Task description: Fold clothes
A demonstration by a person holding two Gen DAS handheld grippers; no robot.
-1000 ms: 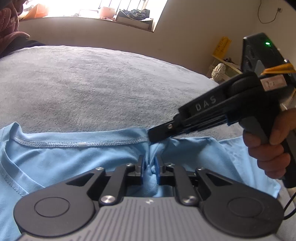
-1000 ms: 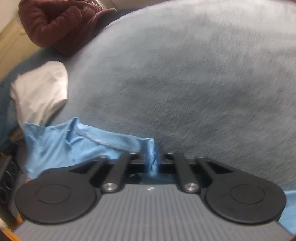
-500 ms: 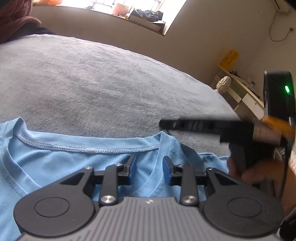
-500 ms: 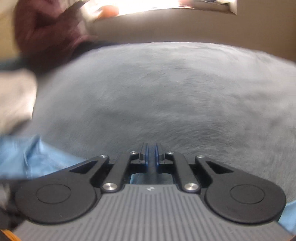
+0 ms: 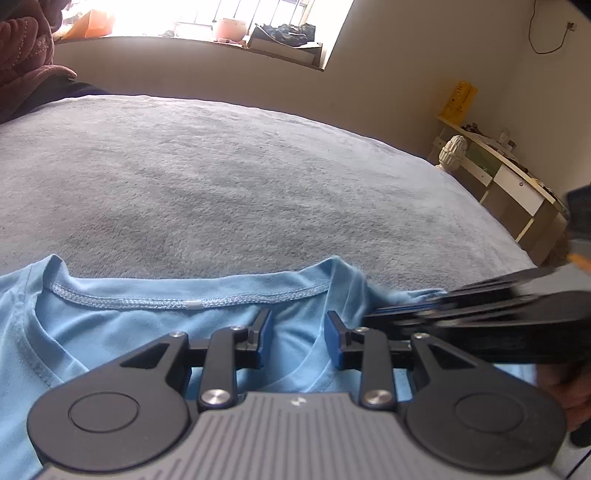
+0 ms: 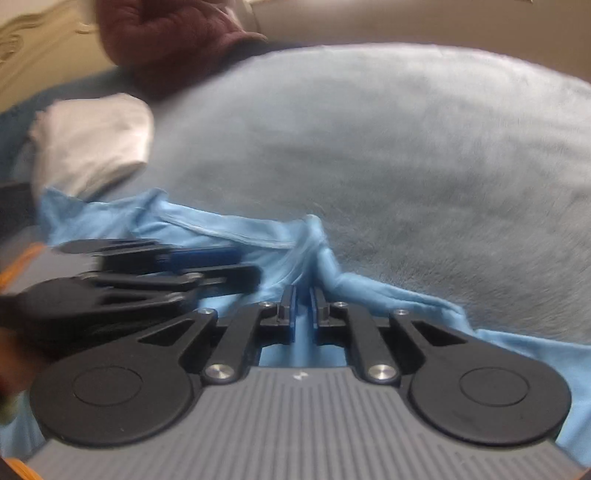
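**Right gripper pinching the blue shirt, left gripper spread above its collar**

I am looking down both grippers at a light blue shirt (image 5: 122,332) spread on a grey blanket (image 5: 258,184) that covers the bed. The shirt lies at the near edge of the blanket, its stitched collar (image 5: 184,301) facing away from me and running across the left wrist view.

My left gripper (image 5: 297,332) sits just over the shirt below the collar. Its blue pads are spread apart, with a clear gap between them, and only flat cloth shows through that gap; the pads press on nothing.

My right gripper (image 6: 303,308) has its pads drawn close together with a ridge of blue cloth rising between them. The shirt bunches into a raised fold (image 6: 314,236) right ahead of the fingertips, so I read this as a pinch on the shirt. In the left wrist view the same gripper (image 5: 373,321) comes in from the right, blurred, its tip at the right shoulder of the shirt, with part of a hand (image 5: 569,391) behind it.

In the right wrist view the left gripper (image 6: 236,266) appears blurred at the left, lying over the shirt.

Past the shirt, a folded white cloth (image 6: 92,140) rests on the blanket, and a dark red garment (image 6: 177,40) is heaped beyond it. A window (image 5: 229,18) and a low shelf unit (image 5: 513,184) stand at the far side of the room.
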